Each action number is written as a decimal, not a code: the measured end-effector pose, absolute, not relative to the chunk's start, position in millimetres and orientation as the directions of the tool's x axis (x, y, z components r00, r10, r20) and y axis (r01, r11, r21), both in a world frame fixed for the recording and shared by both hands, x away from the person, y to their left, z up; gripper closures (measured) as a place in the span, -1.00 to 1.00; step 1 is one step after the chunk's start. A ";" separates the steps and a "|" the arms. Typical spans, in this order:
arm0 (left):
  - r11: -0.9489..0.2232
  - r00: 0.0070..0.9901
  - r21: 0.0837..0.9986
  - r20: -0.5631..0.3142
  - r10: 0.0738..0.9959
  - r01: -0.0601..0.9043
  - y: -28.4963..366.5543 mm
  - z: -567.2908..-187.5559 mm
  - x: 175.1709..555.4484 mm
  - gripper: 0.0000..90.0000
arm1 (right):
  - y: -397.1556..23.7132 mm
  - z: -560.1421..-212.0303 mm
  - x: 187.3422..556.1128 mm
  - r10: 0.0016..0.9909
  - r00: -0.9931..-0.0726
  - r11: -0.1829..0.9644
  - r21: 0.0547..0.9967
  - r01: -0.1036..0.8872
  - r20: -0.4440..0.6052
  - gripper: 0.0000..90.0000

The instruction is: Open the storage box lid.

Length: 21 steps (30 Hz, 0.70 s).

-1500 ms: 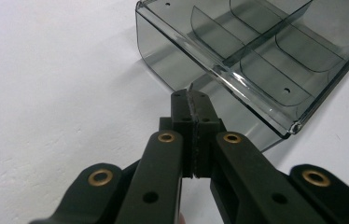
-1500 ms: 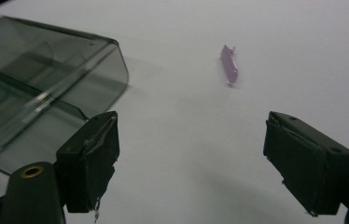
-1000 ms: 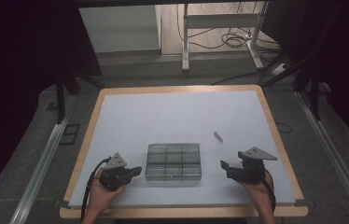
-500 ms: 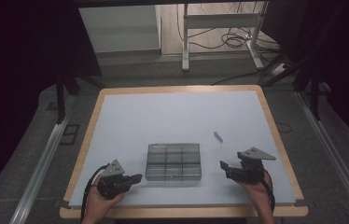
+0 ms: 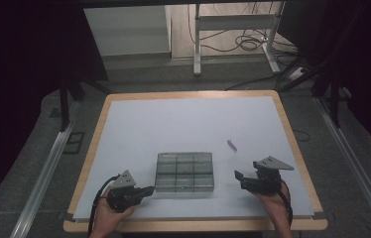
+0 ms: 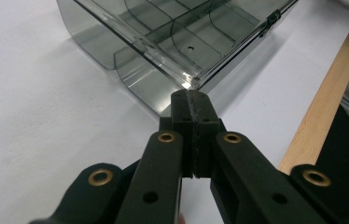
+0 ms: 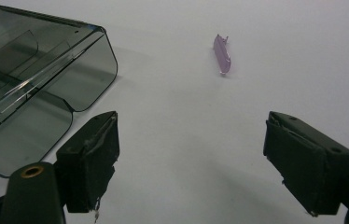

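Comparing with the picture from a second ago, the left gripper [image 5: 146, 190] is sitting a little lower and nearer to the front left corner of the box [image 5: 184, 171], so the left hand [image 5: 106, 214] has been creeping toward that corner, while the right gripper [image 5: 238, 176] is keeping its place. This probably means that the work on the box is just starting, and that the left side is going to push or steady the box, not grasp it, because its fingers [image 6: 192, 119] are pressed flat together with nothing between them. In the left gripper view, the closed tips are pointing at the near corner of the box [image 6: 182, 46], just beside the clear lid edge; whether they are touching it I cannot tell. The box is lying on the white tabletop [image 5: 183, 124], between the two grippers and near the front edge, with its lid down and its compartments looking empty through the smoky plastic. The right fingers [image 7: 91, 158] are standing wide apart and holding nothing. In the right gripper view, a rounded corner of the box [image 7: 46, 88] is lying to the left of the open fingers, and the purple piece [image 7: 221, 53] is lying farther ahead on the tabletop, well apart from both. In the high view this purple piece [image 5: 232, 145] is resting to the right of the box and beyond the right gripper.
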State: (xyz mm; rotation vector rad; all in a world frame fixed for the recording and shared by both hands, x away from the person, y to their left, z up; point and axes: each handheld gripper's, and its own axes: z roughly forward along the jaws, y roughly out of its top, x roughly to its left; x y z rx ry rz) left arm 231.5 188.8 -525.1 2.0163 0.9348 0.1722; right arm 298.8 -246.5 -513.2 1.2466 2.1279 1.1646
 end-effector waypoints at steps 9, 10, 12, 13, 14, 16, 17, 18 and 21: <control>-0.330 0.714 0.771 -0.219 0.665 0.545 188.0 -524.3 231.9 1.00 | -245.5 -514.6 299.4 0.855 -0.516 0.257 0.820 0.512 0.054 -0.60; -0.329 0.714 0.772 -0.220 0.665 0.544 188.0 -524.3 231.9 1.00 | -245.5 -514.5 299.3 0.855 -0.516 0.257 0.820 0.512 0.054 -0.60; -0.320 0.715 0.776 -0.228 0.661 0.544 187.9 -524.1 231.9 1.00 | -245.7 -514.3 299.2 0.855 -0.516 0.257 0.819 0.512 0.054 -0.60; -0.321 0.717 0.779 -0.224 0.660 0.539 187.8 -523.9 232.0 1.00 | -245.7 -514.2 299.2 0.855 -0.515 0.258 0.819 0.512 0.053 -0.60; -0.320 0.717 0.780 -0.224 0.660 0.538 187.7 -523.8 232.0 1.00 | -245.6 -514.2 299.2 0.856 -0.514 0.257 0.819 0.512 0.052 -0.60; -0.315 0.718 0.784 -0.225 0.659 0.535 187.9 -523.3 231.9 1.00 | -245.7 -514.1 299.2 0.856 -0.514 0.258 0.819 0.513 0.053 -0.60; -0.314 0.719 0.785 -0.225 0.657 0.533 188.1 -523.0 232.0 1.00 | -245.8 -514.1 299.1 0.857 -0.512 0.256 0.818 0.515 0.054 -0.60; -0.312 0.719 0.787 -0.227 0.657 0.533 188.1 -522.7 232.2 1.00 | -245.8 -514.1 299.2 0.858 -0.511 0.255 0.818 0.515 0.055 -0.60; -0.307 0.720 0.790 -0.229 0.655 0.531 188.2 -521.6 232.8 1.00 | -245.4 -514.4 299.2 0.858 -0.511 0.255 0.818 0.515 0.054 -0.60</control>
